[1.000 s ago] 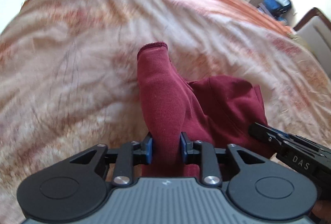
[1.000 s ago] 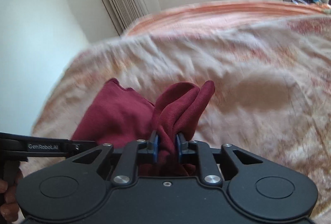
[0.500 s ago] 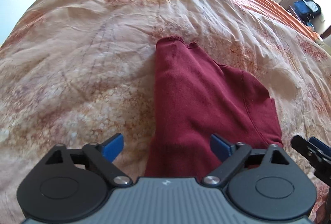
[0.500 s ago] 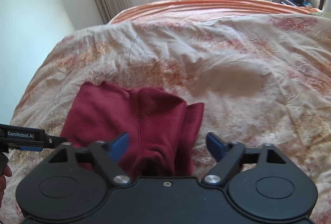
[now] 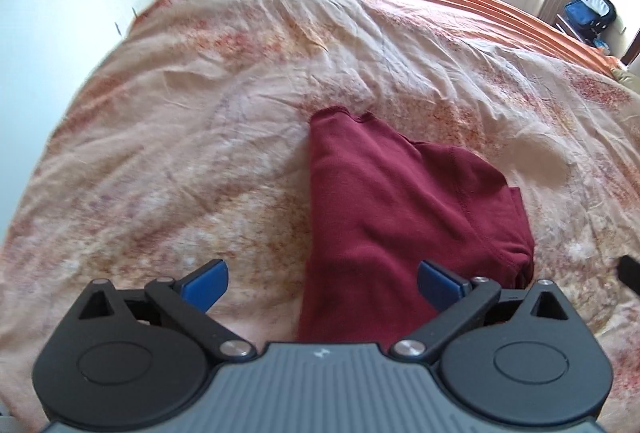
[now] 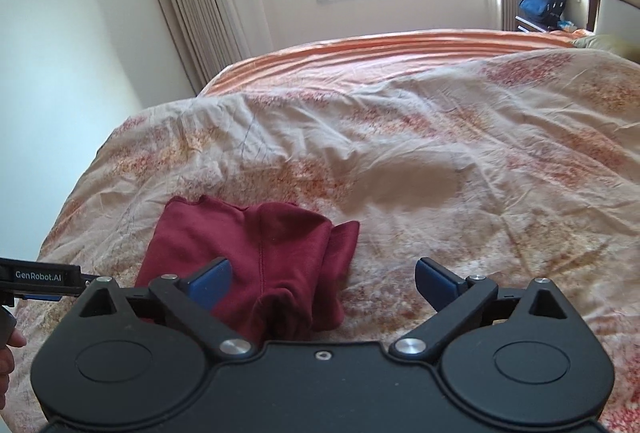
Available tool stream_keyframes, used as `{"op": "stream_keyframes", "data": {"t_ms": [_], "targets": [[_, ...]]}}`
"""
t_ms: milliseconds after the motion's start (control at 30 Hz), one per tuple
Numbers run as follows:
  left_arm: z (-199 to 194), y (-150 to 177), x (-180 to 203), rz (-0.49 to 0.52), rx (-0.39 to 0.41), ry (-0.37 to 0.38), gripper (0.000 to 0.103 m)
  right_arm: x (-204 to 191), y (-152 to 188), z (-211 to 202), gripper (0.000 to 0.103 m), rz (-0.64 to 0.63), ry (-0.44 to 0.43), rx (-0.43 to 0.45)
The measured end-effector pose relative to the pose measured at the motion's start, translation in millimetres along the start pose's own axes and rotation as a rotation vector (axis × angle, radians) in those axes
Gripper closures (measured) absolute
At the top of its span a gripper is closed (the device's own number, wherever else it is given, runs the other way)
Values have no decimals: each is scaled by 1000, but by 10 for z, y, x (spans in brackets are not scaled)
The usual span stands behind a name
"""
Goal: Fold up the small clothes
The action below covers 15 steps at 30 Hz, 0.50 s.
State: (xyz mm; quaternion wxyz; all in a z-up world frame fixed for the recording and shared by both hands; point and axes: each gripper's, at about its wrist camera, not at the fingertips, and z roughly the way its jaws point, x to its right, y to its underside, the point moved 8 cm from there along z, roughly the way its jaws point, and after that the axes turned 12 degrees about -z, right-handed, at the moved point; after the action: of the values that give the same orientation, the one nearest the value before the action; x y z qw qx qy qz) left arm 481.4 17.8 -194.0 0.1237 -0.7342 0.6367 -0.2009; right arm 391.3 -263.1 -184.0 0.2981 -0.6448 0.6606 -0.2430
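Our left gripper and right gripper had just been opening; both sets of jaws stood wide with nothing gripped, the maroon garment lying beneath them, released. It rested folded on the bed, near its front edge, one end bunched in the right wrist view. To finish well, we judged, we should lift clear without snagging cloth, then flatten that lumpy end.
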Motion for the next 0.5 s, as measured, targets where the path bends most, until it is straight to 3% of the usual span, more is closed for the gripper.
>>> {"op": "stream_keyframes", "data": {"t_ms": [267,500], "targets": [[-410,-1,-328,-54,100,-77,1,251,-40,-666,1,5,55,70],[-853,94,-683,-213,193,-138,1,738,-62,-1324,1,47,102,166]]}}
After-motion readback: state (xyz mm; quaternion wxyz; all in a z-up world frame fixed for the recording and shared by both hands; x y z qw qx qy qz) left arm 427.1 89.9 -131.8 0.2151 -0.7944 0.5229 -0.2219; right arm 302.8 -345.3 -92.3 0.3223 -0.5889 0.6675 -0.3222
